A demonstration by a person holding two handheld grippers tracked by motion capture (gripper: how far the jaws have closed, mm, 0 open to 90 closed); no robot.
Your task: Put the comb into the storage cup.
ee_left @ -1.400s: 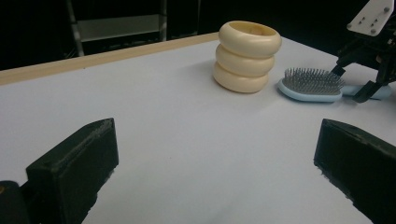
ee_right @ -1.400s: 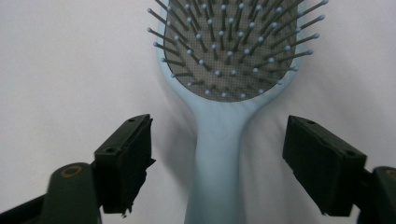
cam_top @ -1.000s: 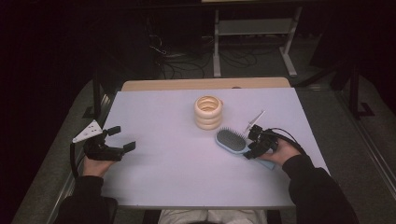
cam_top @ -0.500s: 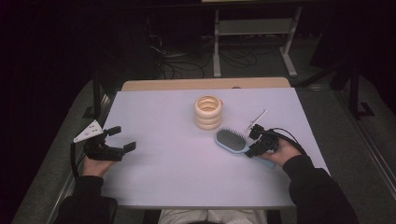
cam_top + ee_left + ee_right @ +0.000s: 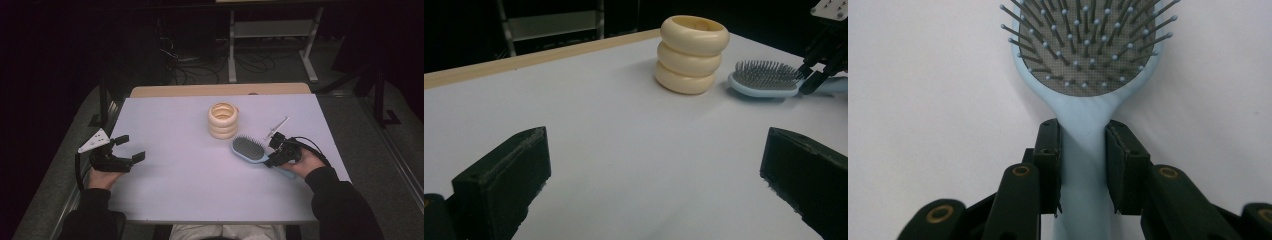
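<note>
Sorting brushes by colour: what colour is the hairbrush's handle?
Light blue hairbrush handle, clearest in the right gripper view.

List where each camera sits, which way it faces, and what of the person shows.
High view: above the person's side, looking forward and down on the table; forearms, both hands.
Left gripper view: on the left gripper, facing the ring stack; open fingers.
Right gripper view: on the right gripper, fingers clamping the hairbrush.
All share the hairbrush.

Cream ring stack on the desk

A stack of cream rings (image 5: 223,120) stands upright near the far edge of the white desk (image 5: 175,175), centred.
</note>
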